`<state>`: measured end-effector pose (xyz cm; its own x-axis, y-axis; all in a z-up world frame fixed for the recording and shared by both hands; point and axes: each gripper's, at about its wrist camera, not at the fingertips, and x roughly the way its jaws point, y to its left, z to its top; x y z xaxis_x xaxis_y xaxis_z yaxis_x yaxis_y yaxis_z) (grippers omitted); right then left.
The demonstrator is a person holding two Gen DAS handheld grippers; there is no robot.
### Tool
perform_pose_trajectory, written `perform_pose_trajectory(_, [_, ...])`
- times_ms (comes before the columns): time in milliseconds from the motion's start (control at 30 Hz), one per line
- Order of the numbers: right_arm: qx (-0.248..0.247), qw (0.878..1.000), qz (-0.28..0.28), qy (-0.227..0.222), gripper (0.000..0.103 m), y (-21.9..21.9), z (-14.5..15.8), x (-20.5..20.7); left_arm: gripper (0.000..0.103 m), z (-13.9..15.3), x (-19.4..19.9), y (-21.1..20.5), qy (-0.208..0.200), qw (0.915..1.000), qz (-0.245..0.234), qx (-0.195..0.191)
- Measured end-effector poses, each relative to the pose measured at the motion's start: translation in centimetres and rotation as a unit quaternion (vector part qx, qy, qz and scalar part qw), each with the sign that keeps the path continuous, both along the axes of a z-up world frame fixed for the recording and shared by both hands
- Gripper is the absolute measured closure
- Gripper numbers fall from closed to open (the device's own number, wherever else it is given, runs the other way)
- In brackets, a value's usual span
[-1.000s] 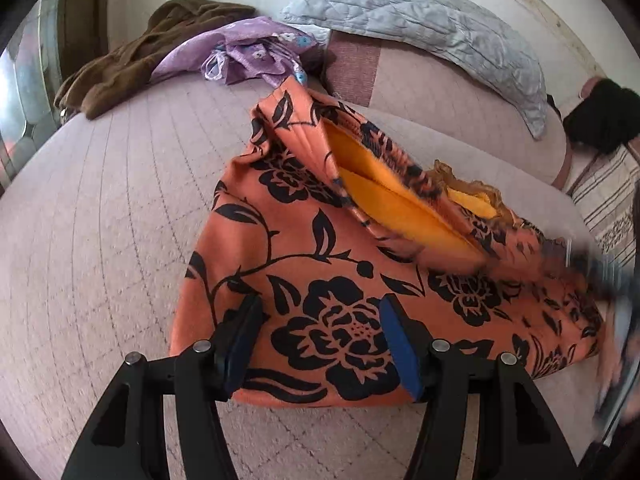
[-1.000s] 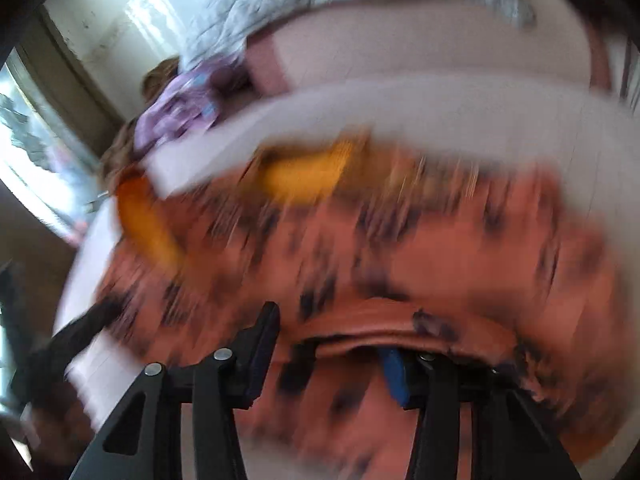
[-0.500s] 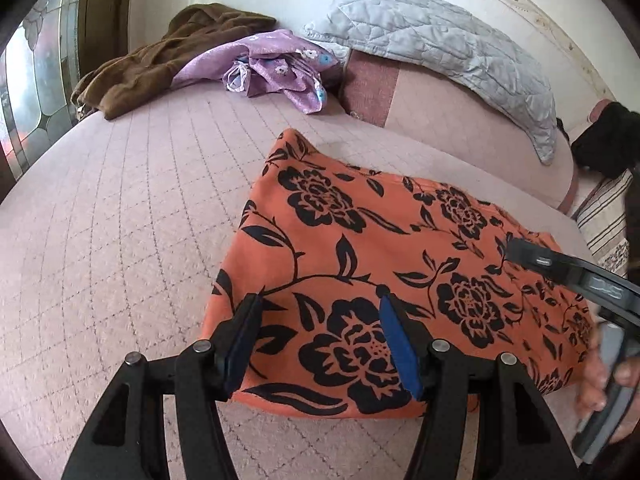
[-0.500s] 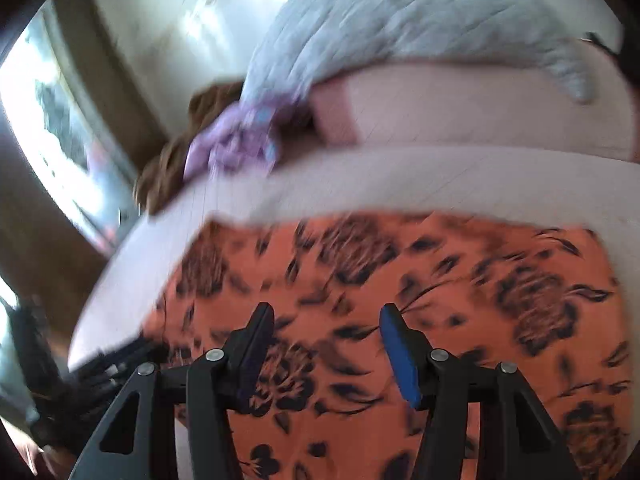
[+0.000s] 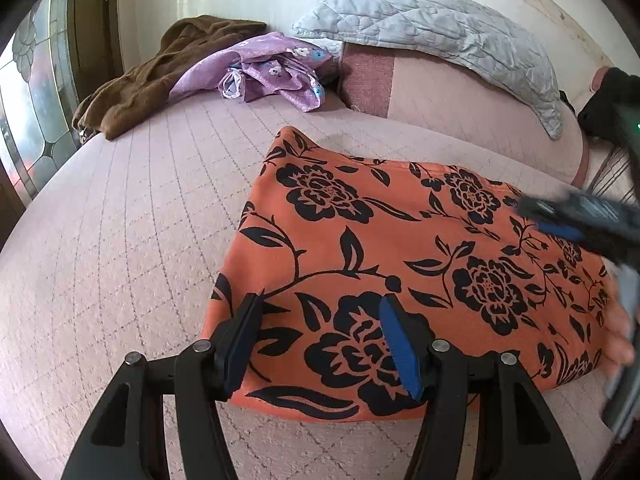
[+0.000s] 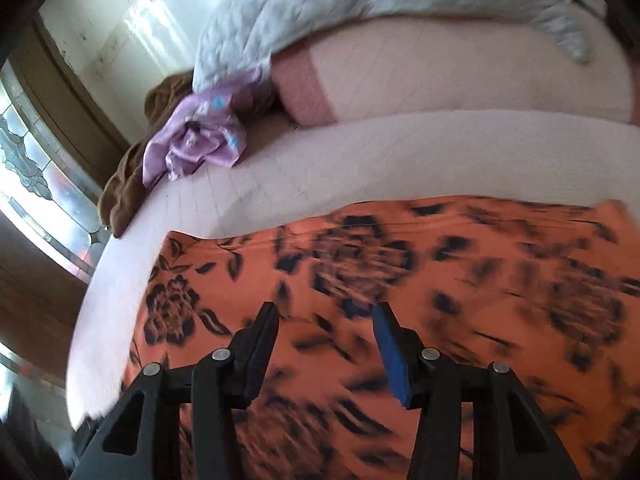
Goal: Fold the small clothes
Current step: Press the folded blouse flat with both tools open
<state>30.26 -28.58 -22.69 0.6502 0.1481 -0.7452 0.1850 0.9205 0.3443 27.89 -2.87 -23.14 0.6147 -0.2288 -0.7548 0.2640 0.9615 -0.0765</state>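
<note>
Orange floral garment (image 5: 400, 272) lies folded flat on the pink bedspread (image 5: 120, 240).
My left gripper (image 5: 320, 344) hangs spread over its near edge, gripping nothing; my right gripper (image 6: 326, 344) is closing, nothing between its jaws.

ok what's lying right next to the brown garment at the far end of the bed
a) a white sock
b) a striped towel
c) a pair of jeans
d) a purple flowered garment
d: in the left wrist view a crumpled purple flowered garment lies against the brown garment at the far end of the bed, just left of the grey quilted pillow.
</note>
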Motion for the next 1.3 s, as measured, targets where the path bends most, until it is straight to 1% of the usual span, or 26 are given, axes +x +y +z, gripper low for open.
perform_pose_trajectory(67, [-0.03, 0.999, -0.015, -0.005, 0.051, -1.6, 0.8, -3.5, 0.041, -0.1, -0.1, -0.1, -0.001, 1.0, 0.0, 0.003])
perform_pose_trajectory(133, [-0.055, 0.998, -0.027, -0.004, 0.051, -2.7, 1.1, -5.9, 0.041, -0.1, -0.3, -0.3, -0.004, 1.0, 0.0, 0.008])
perform_pose_trajectory(167, [-0.063, 0.997, -0.035, 0.001, 0.051, -3.7, 1.2, -7.6, 0.041, -0.1, -0.3, -0.3, -0.005, 0.9999, 0.0, 0.01])
perform_pose_trajectory(233, [-0.063, 0.997, -0.041, 0.01, 0.051, -5.0, 1.3, -10.1, 0.041, -0.2, -0.4, -0.5, -0.007, 0.9999, 0.001, 0.015])
perform_pose_trajectory(300, [-0.08, 0.995, -0.046, 0.039, 0.051, -6.0, 0.2, -12.2, 0.041, -0.3, -0.4, -0.7, -0.01, 0.9997, 0.001, 0.023])
perform_pose_trajectory(333, [-0.086, 0.993, -0.049, 0.063, 0.051, -6.4, -0.9, -12.4, 0.041, -0.4, -0.5, -0.8, -0.011, 0.9996, 0.0, 0.026])
perform_pose_trajectory(367, [-0.074, 0.992, -0.05, 0.09, 0.051, -7.0, -2.8, -13.1, 0.04, -0.4, -0.5, -0.9, -0.012, 0.9995, -0.001, 0.029])
perform_pose_trajectory(400, [-0.059, 0.994, -0.049, 0.083, 0.051, -7.3, -3.6, -13.6, 0.04, -0.5, -0.6, -1.0, -0.015, 0.9993, -0.002, 0.033])
perform_pose_trajectory(433, [-0.057, 0.996, -0.046, 0.045, 0.051, -7.5, -3.6, -14.6, 0.039, -0.5, -0.6, -1.0, -0.017, 0.9991, -0.003, 0.039])
perform_pose_trajectory(467, [-0.065, 0.997, -0.035, 0.034, 0.051, -7.3, -3.7, -15.1, 0.039, -0.6, -0.7, -1.2, -0.02, 0.9988, -0.004, 0.045])
perform_pose_trajectory(533, [-0.067, 0.997, -0.041, 0.03, 0.05, -7.2, -3.7, -15.3, 0.037, -0.7, -0.8, -1.4, -0.025, 0.9981, -0.008, 0.056])
perform_pose_trajectory(633, [-0.034, 0.997, -0.064, 0.033, 0.049, -7.9, -3.8, -15.7, 0.033, -0.8, -0.8, -1.7, -0.027, 0.9975, -0.011, 0.064])
perform_pose_trajectory(700, [-0.029, 0.997, -0.06, 0.035, 0.049, -7.8, -4.1, -15.6, 0.028, -0.9, -0.8, -2.1, -0.028, 0.997, -0.016, 0.071])
perform_pose_trajectory(867, [-0.004, 0.998, -0.05, 0.034, 0.049, -8.3, -4.8, -15.4, 0.024, -1.4, -1.1, -3.1, -0.038, 0.9938, -0.022, 0.102])
perform_pose_trajectory(967, [0.009, 0.999, -0.038, 0.037, 0.049, -8.7, -4.9, -15.3, 0.023, -1.5, -1.2, -3.1, -0.038, 0.9936, -0.021, 0.104])
perform_pose_trajectory(1033, [0.011, 0.999, -0.027, 0.045, 0.049, -8.9, -4.8, -14.9, 0.023, -1.2, -1.2, -2.8, -0.036, 0.9946, -0.018, 0.096])
perform_pose_trajectory(1133, [0.019, 0.998, -0.017, 0.052, 0.049, -9.1, -4.8, -14.6, 0.023, 0.3, -1.5, -1.8, -0.051, 0.9957, 0.0, 0.077])
perform_pose_trajectory(1233, [0.018, 0.999, -0.013, 0.049, 0.049, -9.0, -4.8, -14.6, 0.023, 1.3, -1.3, -0.4, -0.076, 0.9929, 0.033, 0.086])
perform_pose_trajectory(1267, [0.017, 0.998, -0.014, 0.051, 0.048, -9.0, -4.8, -14.5, 0.023, 1.2, -0.9, 0.2, -0.073, 0.9923, 0.044, 0.089])
perform_pose_trajectory(1300, [0.015, 0.998, -0.014, 0.053, 0.048, -8.9, -4.8, -14.5, 0.023, 0.4, 0.0, 0.8, -0.05, 0.9922, 0.06, 0.097])
